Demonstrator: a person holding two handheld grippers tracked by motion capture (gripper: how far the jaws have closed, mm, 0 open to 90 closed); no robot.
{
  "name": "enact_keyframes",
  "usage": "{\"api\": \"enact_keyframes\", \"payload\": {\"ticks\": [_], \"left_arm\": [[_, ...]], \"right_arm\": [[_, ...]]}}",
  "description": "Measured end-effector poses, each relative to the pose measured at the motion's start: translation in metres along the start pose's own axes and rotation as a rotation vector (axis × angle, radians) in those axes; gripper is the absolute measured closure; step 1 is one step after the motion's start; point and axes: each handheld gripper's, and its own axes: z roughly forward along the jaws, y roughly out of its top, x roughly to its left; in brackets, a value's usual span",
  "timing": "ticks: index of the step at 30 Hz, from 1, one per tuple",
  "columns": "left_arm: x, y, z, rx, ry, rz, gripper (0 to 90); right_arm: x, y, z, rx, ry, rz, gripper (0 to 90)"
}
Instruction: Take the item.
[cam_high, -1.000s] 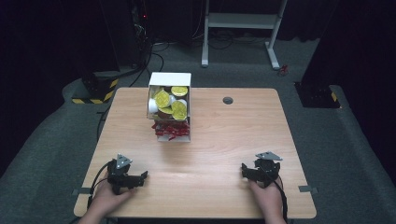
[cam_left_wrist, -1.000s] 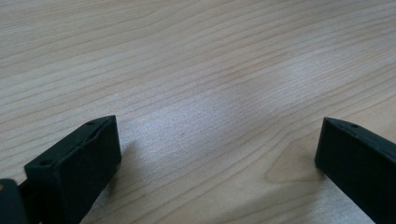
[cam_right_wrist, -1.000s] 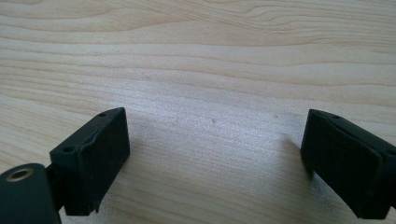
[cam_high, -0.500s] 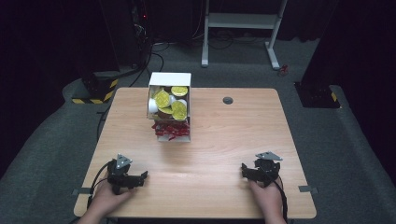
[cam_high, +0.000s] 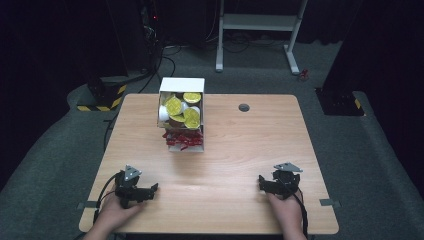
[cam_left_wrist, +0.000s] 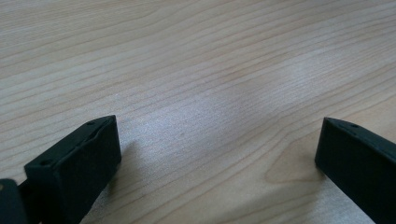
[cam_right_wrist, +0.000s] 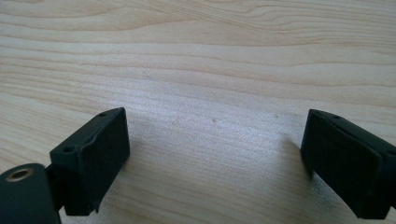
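- The white box (cam_high: 181, 116) is the thing nearest your grippers: it stands at the far middle of the worktop (cam_high: 240, 150), a little toward your left, its open face turned toward you.
- Inside it sit round cups with yellow lids (cam_high: 191, 117), stacked above a heap of small red pieces (cam_high: 182, 139) at the box's lower edge (what the red pieces are is too small to tell).
- Your left gripper (cam_high: 152, 189) rests on the near left part of the worktop, well apart from the box. In the left gripper view its jaws stand wide apart, with bare wood grain between them.
- Your right gripper (cam_high: 261, 181) rests on the near right part of the worktop, also well apart from the box. In the right gripper view its jaws are likewise spread wide, holding nothing.
- Both grippers point inward, toward each other, with open wood between them.
- A small dark round fitting (cam_high: 244, 107) sits in the worktop near its far edge, to the right of the box.
- Beyond the worktop lies grey floor (cam_high: 380, 150), with the white frame (cam_high: 260, 22) of a stand on it.
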Motion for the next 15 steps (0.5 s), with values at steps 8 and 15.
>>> {"api": "enact_keyframes", "payload": {"ticks": [8, 15], "left_arm": [[0.0001, 0.0, -0.0001, 0.001, -0.001, 0.001, 0.6], [0.0, 0.0, 0.0, 0.0, 0.0, 0.0, 0.6]], "right_arm": [[-0.0007, 0.0, -0.0008, -0.001, 0.001, -0.001, 10.1], [-0.0011, 0.0, -0.0022, -0.003, 0.003, -0.007, 11.8]]}}
